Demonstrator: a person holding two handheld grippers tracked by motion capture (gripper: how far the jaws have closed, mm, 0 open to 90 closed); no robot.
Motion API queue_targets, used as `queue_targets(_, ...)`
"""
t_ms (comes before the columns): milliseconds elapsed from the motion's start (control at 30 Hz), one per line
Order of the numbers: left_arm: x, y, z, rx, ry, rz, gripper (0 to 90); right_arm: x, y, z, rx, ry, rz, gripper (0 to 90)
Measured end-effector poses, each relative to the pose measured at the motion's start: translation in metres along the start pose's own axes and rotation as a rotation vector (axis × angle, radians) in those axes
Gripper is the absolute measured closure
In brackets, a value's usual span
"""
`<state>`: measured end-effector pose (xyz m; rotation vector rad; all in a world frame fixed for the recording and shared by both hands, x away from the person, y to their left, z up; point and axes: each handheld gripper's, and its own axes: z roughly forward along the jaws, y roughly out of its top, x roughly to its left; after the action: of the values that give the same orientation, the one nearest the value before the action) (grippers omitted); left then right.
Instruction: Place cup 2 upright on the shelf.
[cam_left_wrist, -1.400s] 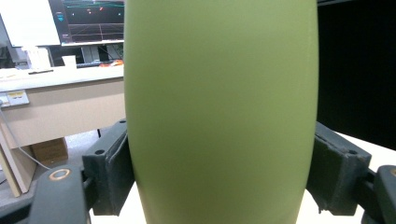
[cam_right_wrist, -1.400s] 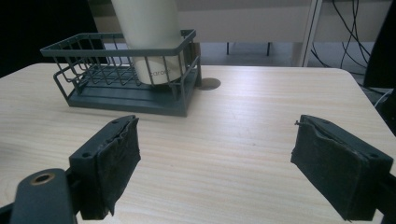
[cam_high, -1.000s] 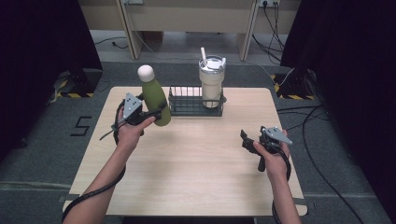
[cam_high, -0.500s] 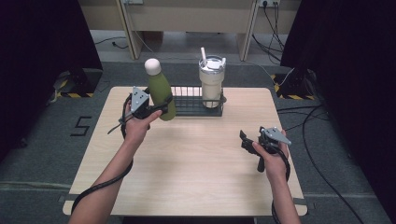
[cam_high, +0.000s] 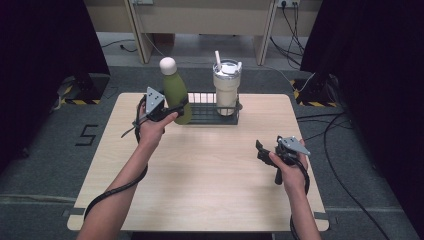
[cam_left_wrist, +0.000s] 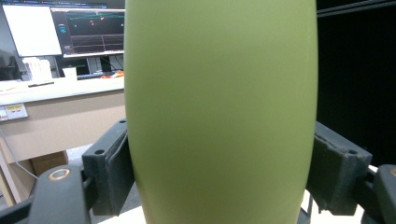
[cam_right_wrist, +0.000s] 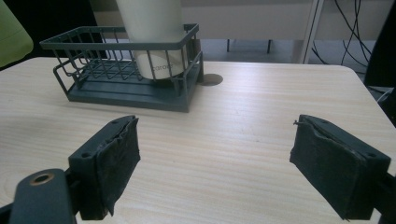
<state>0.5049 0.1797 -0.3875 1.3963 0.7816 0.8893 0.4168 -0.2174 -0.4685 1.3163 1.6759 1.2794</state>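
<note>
Olive-green bottle (cam_high: 176, 95) — cream cap; dark-grey wire basket (cam_high: 202, 114).

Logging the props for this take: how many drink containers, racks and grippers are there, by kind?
Green bottle: 1
Cream tumbler with straw: 1
Dark wire rack: 1
Handheld grippers, left gripper and right gripper: 2
Total: 5

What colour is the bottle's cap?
Cream-white cap on the green bottle, best in the high view.
</note>
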Motion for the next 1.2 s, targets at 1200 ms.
queue_targets(1200, 0.001, 0.018, 0.046, -0.009, 0.023, 0.002, 20.3, -0.001, 0.001, -0.001, -0.002, 0.003, 0.01, 14.9)
